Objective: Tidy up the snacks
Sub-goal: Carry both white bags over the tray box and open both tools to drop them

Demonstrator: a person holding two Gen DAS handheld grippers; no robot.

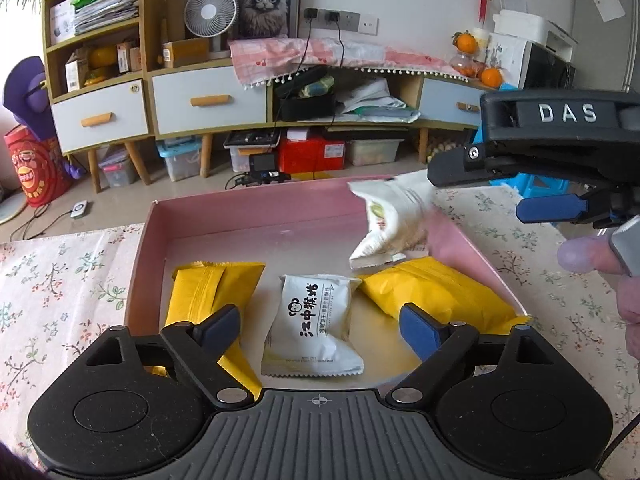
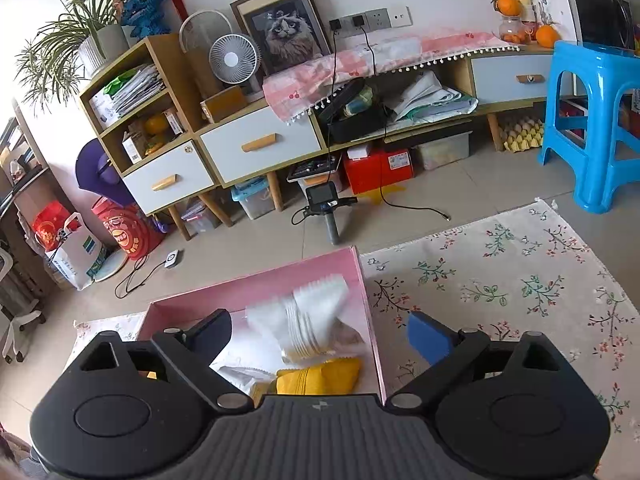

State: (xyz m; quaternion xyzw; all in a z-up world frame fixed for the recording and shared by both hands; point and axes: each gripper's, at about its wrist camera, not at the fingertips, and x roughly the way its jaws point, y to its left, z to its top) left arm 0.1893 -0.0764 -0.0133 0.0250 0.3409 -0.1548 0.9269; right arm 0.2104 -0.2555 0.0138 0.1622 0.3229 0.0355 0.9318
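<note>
Your left gripper (image 1: 320, 326) stands wide open over the pink box (image 1: 256, 208), gripping nothing; from its camera you see, left to right on the box floor, a yellow packet (image 1: 208, 292) partly under the left finger, a white packet with black lettering (image 1: 310, 320) lying loose between the pads, and a second yellow packet (image 1: 436, 292) against the right wall; a blurred white packet (image 1: 390, 220) tumbles above that corner, just beneath your right gripper (image 1: 500, 188). Only the right camera shows that gripper's own jaws (image 2: 320, 334) spread wide and empty, the blurred packet (image 2: 312, 320) loose between them; the floral cloth (image 2: 500, 288) lies right of the box.
</note>
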